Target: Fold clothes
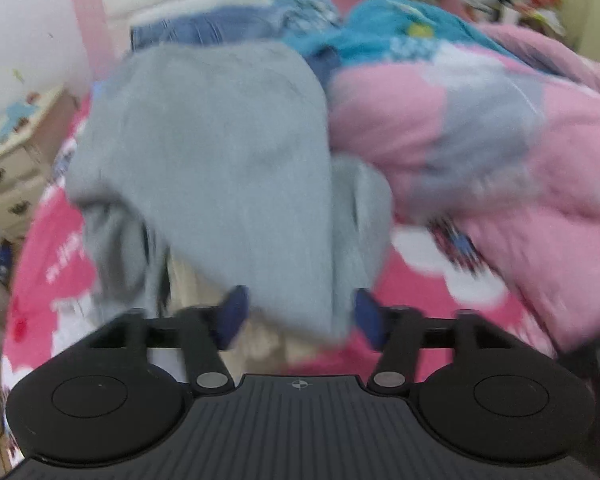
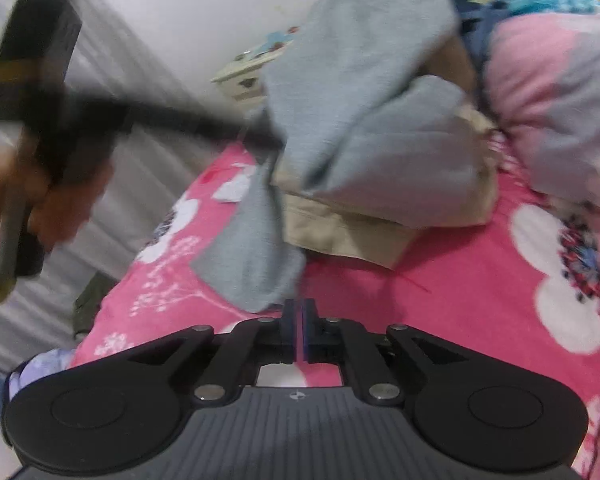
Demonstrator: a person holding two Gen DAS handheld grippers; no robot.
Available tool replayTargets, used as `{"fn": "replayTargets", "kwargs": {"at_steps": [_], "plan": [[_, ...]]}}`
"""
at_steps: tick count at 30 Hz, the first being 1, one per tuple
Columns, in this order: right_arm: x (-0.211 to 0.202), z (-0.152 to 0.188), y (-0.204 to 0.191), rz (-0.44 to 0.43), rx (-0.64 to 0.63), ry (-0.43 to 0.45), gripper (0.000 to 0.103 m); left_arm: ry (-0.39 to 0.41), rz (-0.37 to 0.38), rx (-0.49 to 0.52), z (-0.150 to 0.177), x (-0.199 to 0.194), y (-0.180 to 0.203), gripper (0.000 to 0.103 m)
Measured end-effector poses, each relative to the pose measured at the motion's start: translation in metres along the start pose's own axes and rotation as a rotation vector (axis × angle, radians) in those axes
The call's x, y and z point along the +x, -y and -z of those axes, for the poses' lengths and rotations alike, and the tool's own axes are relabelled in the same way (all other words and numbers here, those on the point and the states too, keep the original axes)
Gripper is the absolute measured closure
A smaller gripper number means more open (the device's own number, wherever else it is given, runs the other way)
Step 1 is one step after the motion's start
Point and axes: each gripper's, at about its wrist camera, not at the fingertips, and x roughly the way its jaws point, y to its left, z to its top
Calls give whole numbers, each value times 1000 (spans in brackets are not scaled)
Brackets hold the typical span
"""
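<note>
Bed sheet is hot pink with white flowers, and a puffy pink quilt is bunched along its right side. The grey garment lies heaped mid-bed over a beige garment. Left gripper is spread wide, cloth between its fingers. Right gripper is pinched closed, empty, near the grey cloth's edge.

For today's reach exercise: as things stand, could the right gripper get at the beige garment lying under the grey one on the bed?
Probably yes. The right gripper is shut with nothing in it, and the beige garment shows an uncovered front edge just ahead across bare pink bedsheet. The grey garment covers only its upper part.
</note>
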Motion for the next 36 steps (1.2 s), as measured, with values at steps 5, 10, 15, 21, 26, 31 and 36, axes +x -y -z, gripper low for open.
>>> {"fn": "replayTargets", "kwargs": {"at_steps": [5, 10, 15, 21, 26, 31, 36], "plan": [[-18, 28, 8, 33, 125, 49, 73, -33, -241, 72, -49, 74, 40, 0], [-38, 60, 9, 56, 209, 67, 66, -91, -407, 46, -64, 121, 42, 31], [-51, 76, 23, 74, 266, 84, 65, -88, -381, -80, -59, 112, 22, 93], [-85, 67, 41, 77, 267, 128, 65, -12, -375, -115, -38, 40, 23, 98], [-112, 52, 54, 47, 257, 144, 65, -39, -354, -178, 5, -34, 23, 99], [-119, 36, 54, -13, 242, 77, 65, -97, -293, -225, 65, -98, 39, 99], [-109, 39, 37, -93, 205, -60, 65, -238, -234, -309, 147, -141, 47, 99]]}}
